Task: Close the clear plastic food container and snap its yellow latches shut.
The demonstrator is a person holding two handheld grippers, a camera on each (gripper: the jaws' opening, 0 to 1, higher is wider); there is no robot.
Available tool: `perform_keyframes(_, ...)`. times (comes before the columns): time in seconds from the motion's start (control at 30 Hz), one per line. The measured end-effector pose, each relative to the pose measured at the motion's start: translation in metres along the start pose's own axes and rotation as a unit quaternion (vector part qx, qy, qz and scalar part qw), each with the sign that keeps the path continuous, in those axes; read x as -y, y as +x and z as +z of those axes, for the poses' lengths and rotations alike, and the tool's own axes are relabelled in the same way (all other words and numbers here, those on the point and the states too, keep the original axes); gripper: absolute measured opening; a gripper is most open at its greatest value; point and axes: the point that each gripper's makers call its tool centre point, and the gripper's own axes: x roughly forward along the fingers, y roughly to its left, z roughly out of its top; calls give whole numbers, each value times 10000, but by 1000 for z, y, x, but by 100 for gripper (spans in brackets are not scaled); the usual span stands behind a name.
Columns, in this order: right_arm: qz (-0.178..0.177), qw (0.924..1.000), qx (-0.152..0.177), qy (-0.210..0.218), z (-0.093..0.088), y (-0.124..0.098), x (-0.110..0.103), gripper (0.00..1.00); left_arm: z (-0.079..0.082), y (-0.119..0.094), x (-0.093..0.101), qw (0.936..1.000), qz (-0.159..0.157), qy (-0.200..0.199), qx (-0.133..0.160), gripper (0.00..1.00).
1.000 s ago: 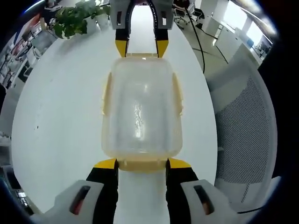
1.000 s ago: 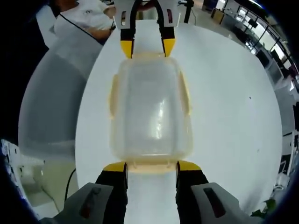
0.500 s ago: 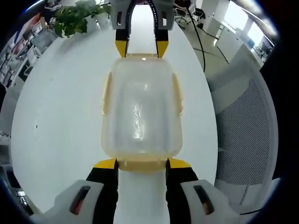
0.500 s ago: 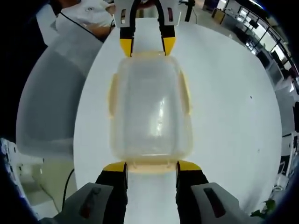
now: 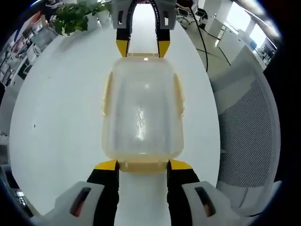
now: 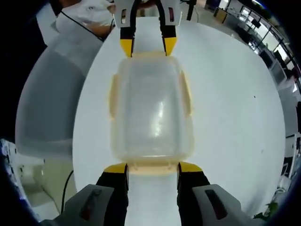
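The container [image 5: 142,110] lay lengthwise on the white surface [image 5: 61,117] between the two grippers, left gripper [image 5: 142,165] and right gripper [image 6: 152,167], each spread open astride an end latch.

No real change seen betw. earlier frames & now; slight camera drift only, bkgd edges shifted a bit.
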Motion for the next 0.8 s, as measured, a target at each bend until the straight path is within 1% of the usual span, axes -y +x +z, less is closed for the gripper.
perform_keyframes(0.13, -25, 10000, 26, 35, 1, 1, 2, 39, -2, 1, -3, 10000, 39, 4, -47, 38)
perform_keyframes(0.27, -1, 10000, -4, 17, 1, 5, 1, 39, -4, 2, 0, 10000, 5, -20, -50, 39)
perform_keyframes(0.4, -1, 10000, 68, 20, 1, 4, 0, 39, -4, 2, 0, 10000, 20, -47, -27, 39)
perform_keyframes(0.6, -20, 10000, 25, 0, 1, 8, -2, 39, -7, 5, 5, 9999, 5, -61, -85, 39)
perform_keyframes(0.8, -65, 9999, 139, 27, -1, 7, -2, 40, -8, 4, 5, 10000, 71, -63, 2, 40)
